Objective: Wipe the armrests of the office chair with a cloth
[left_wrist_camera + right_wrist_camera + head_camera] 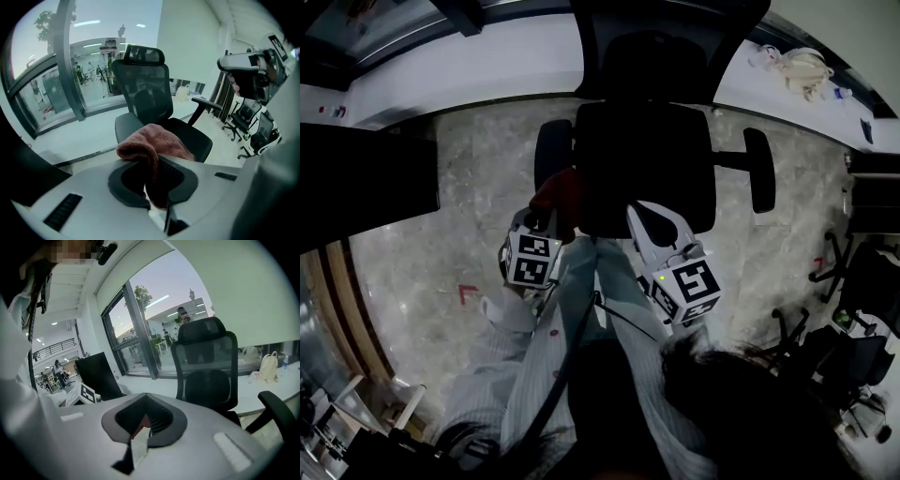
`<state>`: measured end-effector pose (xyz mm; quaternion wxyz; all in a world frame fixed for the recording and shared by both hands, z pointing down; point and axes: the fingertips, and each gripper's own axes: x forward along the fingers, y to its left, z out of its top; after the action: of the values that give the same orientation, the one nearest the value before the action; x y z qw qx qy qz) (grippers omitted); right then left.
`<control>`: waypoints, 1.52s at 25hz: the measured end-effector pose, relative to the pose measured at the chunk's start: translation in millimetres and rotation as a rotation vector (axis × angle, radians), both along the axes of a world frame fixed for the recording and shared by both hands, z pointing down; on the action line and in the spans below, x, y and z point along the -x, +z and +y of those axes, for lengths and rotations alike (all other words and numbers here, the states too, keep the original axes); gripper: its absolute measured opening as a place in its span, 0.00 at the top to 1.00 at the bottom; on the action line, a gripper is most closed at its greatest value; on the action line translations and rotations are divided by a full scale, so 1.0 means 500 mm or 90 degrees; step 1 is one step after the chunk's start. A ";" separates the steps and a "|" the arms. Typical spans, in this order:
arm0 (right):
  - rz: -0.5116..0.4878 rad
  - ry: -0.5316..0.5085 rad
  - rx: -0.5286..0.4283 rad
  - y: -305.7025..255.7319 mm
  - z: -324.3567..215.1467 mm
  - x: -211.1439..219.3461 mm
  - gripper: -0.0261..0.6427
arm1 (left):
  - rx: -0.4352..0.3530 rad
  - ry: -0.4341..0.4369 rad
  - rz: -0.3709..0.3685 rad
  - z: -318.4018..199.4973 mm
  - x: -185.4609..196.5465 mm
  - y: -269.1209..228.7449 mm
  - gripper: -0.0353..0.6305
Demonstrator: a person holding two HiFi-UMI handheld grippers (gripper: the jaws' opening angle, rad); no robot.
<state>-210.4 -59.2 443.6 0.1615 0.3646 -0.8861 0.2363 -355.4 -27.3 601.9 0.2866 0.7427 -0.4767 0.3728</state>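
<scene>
Head view, looking down. A black office chair [645, 164] with a broad, matte seat stands on pale, marble-veined floor tiles [478, 187]. One armrest pad [551, 150], a dark rounded oblong, lies at the seat's left edge in this view. The second armrest pad [759, 169] stands out on a strut at the right.

The left gripper [548, 217] pinches a reddish-pink cloth [561, 195]. The cloth sits at the seat's left edge, just below the first pad; contact with the pad cannot be told. The right gripper [637, 214], a white shell with a marker cube behind, points at the seat's front edge.

Left gripper view. The cloth [157, 150], a soft, looped terry weave, is bunched and folded over, and its lower end is clamped between the left gripper's [157, 206] dark ribbed pads. Behind it rise the chair's [145, 93] mesh backrest and curved headrest [144, 54].

Right gripper view. The right gripper's [140, 441] jaws are pressed together at the tips. A thin reddish sliver shows in the gap, and what it is cannot be told. The chair [208, 362] faces the camera, with one armrest [276, 413] at the lower right. A beige bag [269, 364] stands on the white ledge beyond.
</scene>
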 end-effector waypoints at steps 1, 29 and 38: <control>0.002 0.002 0.003 0.005 0.001 0.000 0.96 | -0.008 0.008 -0.010 -0.019 0.006 0.004 0.90; 0.002 0.026 0.010 0.017 0.002 -0.070 0.96 | -0.012 0.017 -0.057 -0.176 0.010 0.021 0.90; -0.004 -0.001 0.002 -0.008 0.033 -0.054 0.96 | 0.011 -0.024 -0.015 -0.005 -0.009 -0.001 0.90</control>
<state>-183.6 -42.6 439.4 0.1593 0.3629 -0.8865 0.2388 -350.9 -29.8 601.4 0.2945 0.7266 -0.4909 0.3800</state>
